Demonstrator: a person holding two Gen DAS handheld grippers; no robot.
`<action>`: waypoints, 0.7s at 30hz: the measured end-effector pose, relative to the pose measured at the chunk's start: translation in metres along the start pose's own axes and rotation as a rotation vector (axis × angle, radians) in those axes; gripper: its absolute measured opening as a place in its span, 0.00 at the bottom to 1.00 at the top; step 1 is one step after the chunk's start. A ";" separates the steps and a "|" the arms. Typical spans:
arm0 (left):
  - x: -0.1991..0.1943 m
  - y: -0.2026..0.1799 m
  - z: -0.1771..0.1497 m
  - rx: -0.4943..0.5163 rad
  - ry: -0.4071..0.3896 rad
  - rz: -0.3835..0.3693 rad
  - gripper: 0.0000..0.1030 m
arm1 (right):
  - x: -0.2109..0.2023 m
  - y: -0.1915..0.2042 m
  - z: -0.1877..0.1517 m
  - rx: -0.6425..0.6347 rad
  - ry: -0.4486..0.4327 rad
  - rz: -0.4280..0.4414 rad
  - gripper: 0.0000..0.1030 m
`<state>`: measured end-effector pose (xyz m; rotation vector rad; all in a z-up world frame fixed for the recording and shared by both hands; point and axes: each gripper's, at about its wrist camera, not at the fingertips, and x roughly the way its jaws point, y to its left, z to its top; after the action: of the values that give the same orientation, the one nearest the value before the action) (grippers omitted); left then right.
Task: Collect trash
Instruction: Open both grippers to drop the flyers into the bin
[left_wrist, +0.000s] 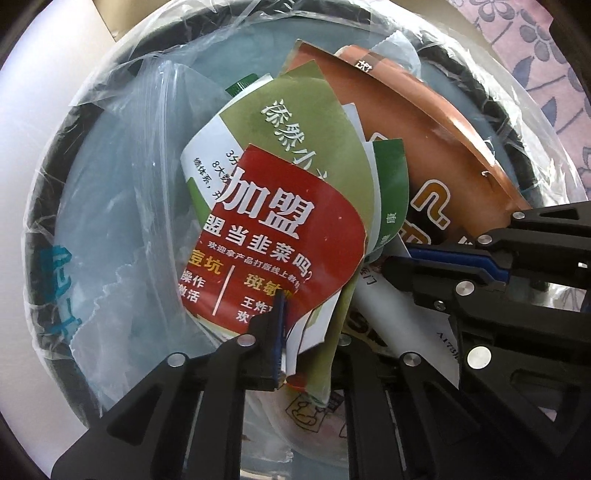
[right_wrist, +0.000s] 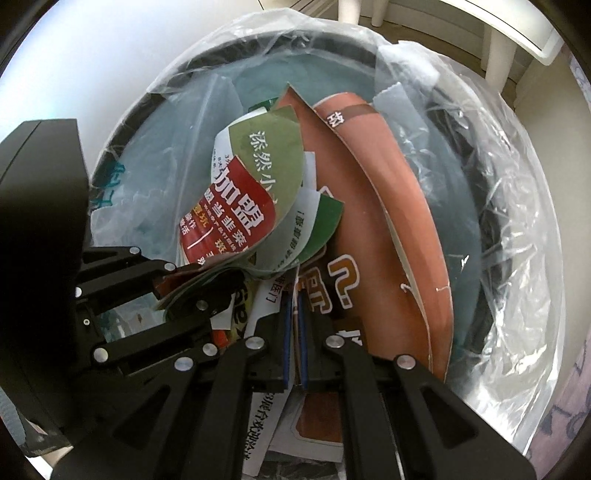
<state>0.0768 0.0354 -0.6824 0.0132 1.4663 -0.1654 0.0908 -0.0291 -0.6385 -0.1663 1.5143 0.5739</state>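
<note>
Matte black 2-finger grippers with blue pads and silver rivets

The left gripper (left_wrist: 295, 332) is matte black plastic; its angular linkage arms have triangular cut-outs and round silver pivot pins; a ribbed blue pad (left_wrist: 279, 332) lines the finger; the right gripper (right_wrist: 294, 332) is built the same, with 2 blue pads (right_wrist: 285, 339) facing each other; behind the left gripper's linkage sits a boxy black housing (right_wrist: 40, 206).

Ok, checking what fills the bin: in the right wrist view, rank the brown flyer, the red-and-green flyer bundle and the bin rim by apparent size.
1. bin rim, it rings everything.
2. brown flyer.
3. red-and-green flyer bundle.
The flyers lie at a similar distance, so their order seems fair.
</note>
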 end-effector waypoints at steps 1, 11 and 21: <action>-0.001 -0.001 0.000 0.002 -0.004 -0.008 0.17 | 0.000 -0.001 0.001 -0.001 -0.004 0.006 0.05; -0.029 0.004 -0.009 0.022 -0.055 0.012 0.55 | -0.022 -0.007 -0.016 -0.037 -0.049 0.058 0.28; -0.068 0.011 -0.025 0.010 -0.079 0.063 0.74 | -0.063 0.011 -0.027 -0.072 -0.119 0.025 0.52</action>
<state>0.0468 0.0565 -0.6188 0.0596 1.3842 -0.1208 0.0647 -0.0475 -0.5764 -0.1658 1.3828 0.6475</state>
